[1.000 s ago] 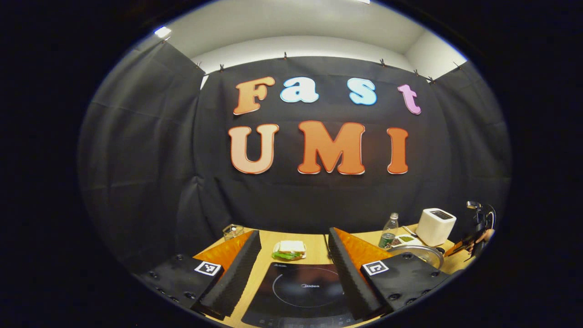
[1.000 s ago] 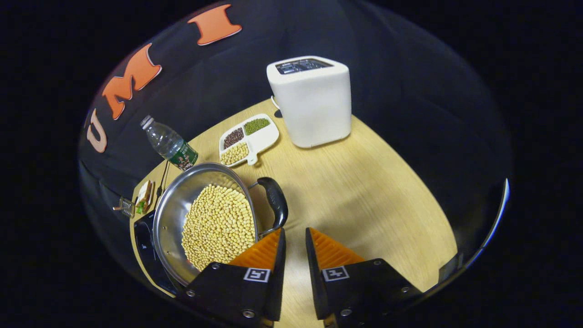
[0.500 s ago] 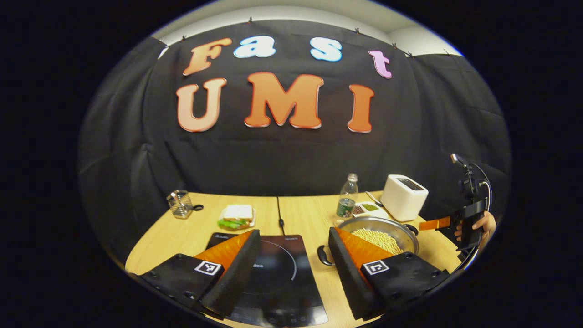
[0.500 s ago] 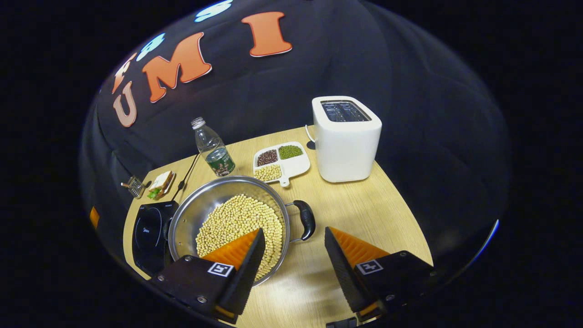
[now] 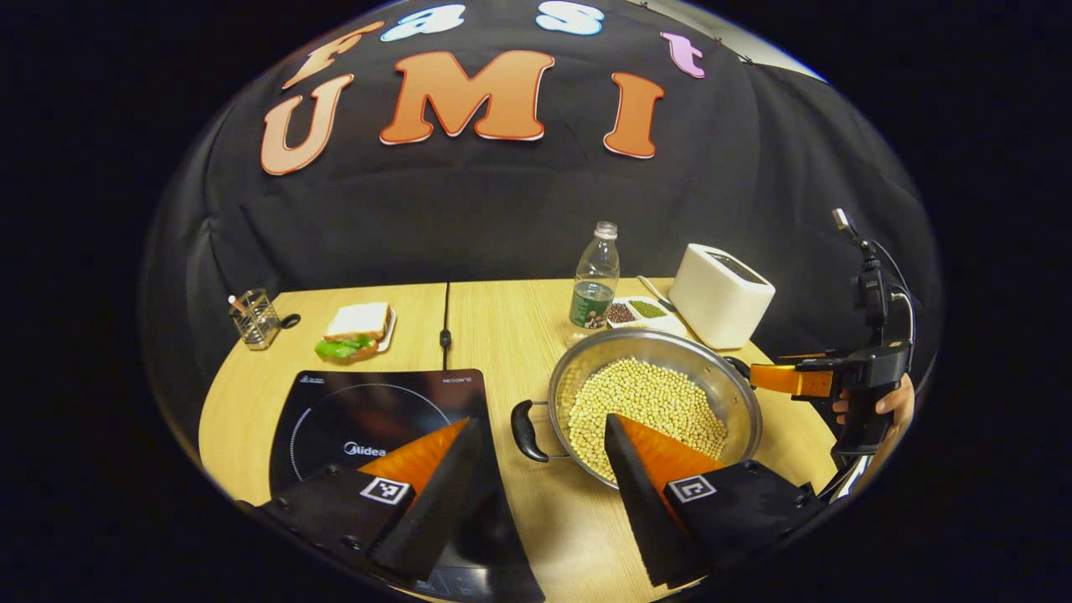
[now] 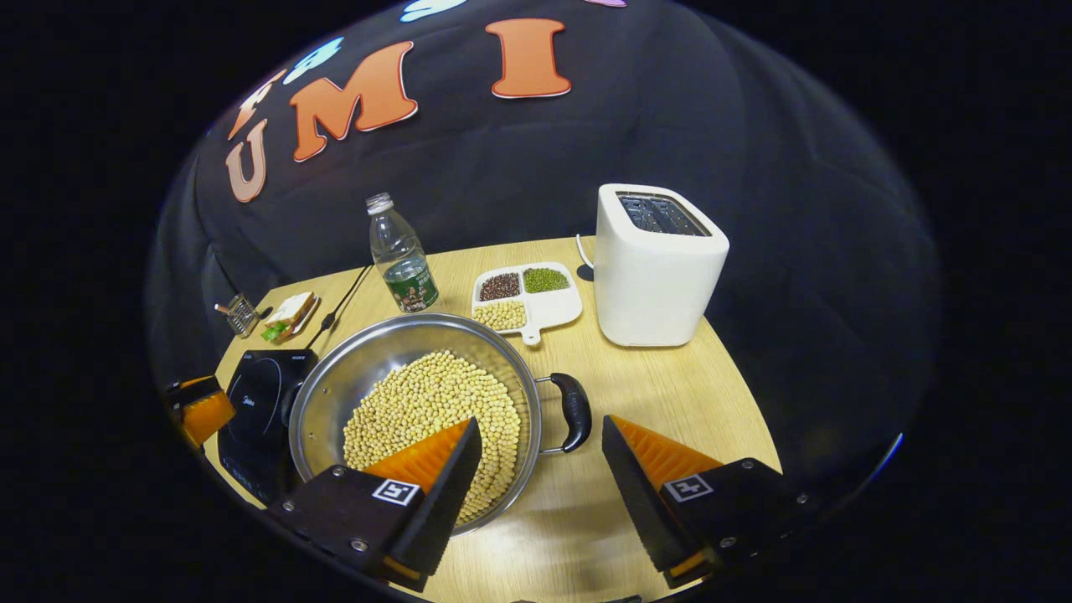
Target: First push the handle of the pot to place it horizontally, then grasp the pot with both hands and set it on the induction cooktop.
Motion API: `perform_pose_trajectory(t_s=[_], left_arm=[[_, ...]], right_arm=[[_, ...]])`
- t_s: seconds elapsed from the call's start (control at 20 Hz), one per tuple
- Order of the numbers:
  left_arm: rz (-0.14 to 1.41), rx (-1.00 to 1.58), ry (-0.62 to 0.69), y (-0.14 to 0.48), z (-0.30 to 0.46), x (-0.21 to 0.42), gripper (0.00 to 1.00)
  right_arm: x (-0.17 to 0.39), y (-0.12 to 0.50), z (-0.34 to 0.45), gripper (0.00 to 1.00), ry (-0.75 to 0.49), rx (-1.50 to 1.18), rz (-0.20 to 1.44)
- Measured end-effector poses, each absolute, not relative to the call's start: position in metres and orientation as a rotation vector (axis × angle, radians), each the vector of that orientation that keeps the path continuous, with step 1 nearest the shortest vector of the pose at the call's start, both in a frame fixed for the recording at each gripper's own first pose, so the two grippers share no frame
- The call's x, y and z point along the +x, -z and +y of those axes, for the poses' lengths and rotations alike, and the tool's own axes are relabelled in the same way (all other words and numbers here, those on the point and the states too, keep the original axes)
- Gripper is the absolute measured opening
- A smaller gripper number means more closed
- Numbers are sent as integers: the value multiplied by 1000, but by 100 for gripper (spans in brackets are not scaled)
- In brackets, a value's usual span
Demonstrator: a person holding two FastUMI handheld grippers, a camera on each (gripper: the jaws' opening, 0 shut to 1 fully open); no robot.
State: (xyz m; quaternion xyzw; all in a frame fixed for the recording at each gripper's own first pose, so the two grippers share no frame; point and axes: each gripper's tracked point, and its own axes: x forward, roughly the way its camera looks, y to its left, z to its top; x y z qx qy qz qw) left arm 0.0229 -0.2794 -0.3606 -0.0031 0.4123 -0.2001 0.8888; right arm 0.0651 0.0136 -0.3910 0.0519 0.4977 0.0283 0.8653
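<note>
Steel pot (image 6: 335, 394) holds soybeans (image 6: 431, 419), beside cooktop (image 5: 335, 410).

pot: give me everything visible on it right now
The pot is a wide, shallow, shiny metal pan, upright on the wooden table beside the induction cooktop, not yet on it. It holds an even layer of pale yellow beans. Two dark loop handles on metal brackets stick out at opposite sides: one faces the left gripper, the other faces the right gripper. Both grippers are open and neither grips a handle. A plastic bottle and a divided dish stand behind it.
</note>
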Motion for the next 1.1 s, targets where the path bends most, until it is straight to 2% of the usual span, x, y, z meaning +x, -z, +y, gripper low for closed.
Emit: perform_pose_trajectory(t_s=[0.25, 0.35, 0.45, 0.5, 0.55, 0.7, 0.8, 0.85, 0.9, 1.0, 1.1], left_arm=[[947, -15, 437, 414, -303, 37, 97], [996, -22, 425, 429, -307, 36, 90], [969, -1, 409, 430, -306, 47, 88], [970, -3, 396, 431, -307, 48, 92], [971, 1, 387, 433, -306, 48, 92], [972, 0, 369, 437, -302, 51, 88], [969, 12, 337, 440, -291, 53, 92], [973, -2, 343, 442, -292, 53, 87], [987, -16, 347, 444, -294, 50, 90], [1000, -42, 381, 451, -307, 48, 88], [1005, -40, 381, 459, -306, 50, 90]], right_arm=[[69, 400, 11, 91, -54, 81, 1041], [71, 405, 7, 91, -45, 61, 1045], [72, 411, 5, 91, -38, 44, 1053], [73, 414, 3, 91, -30, 33, 1055], [74, 418, 1, 91, -21, 24, 1058], [76, 424, 0, 91, -5, 31, 1069], [77, 424, -2, 91, -2, 24, 1064], [78, 425, -2, 91, -2, 16, 1060], [79, 426, -3, 91, 2, 12, 1060], [78, 430, -2, 91, 1, 13, 1073], [77, 435, -4, 91, 11, -3, 1077]])
